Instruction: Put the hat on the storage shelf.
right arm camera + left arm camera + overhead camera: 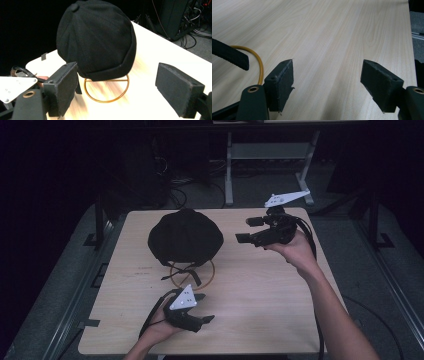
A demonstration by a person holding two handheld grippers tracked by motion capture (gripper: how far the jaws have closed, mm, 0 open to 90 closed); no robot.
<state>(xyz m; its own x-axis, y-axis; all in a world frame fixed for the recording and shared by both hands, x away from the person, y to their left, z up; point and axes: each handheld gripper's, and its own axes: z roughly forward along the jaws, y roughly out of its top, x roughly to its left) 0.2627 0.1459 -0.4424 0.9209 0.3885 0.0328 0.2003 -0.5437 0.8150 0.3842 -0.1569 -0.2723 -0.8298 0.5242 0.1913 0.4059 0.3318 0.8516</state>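
Cap (185,237) on gold stand (206,279) at 12 o'clock; left gripper (202,309) at 6, right gripper (248,230) at 2, both released, empty.

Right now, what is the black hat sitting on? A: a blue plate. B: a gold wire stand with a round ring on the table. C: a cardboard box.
B: the black hat sits above a gold wire stand whose round ring lies on the table.
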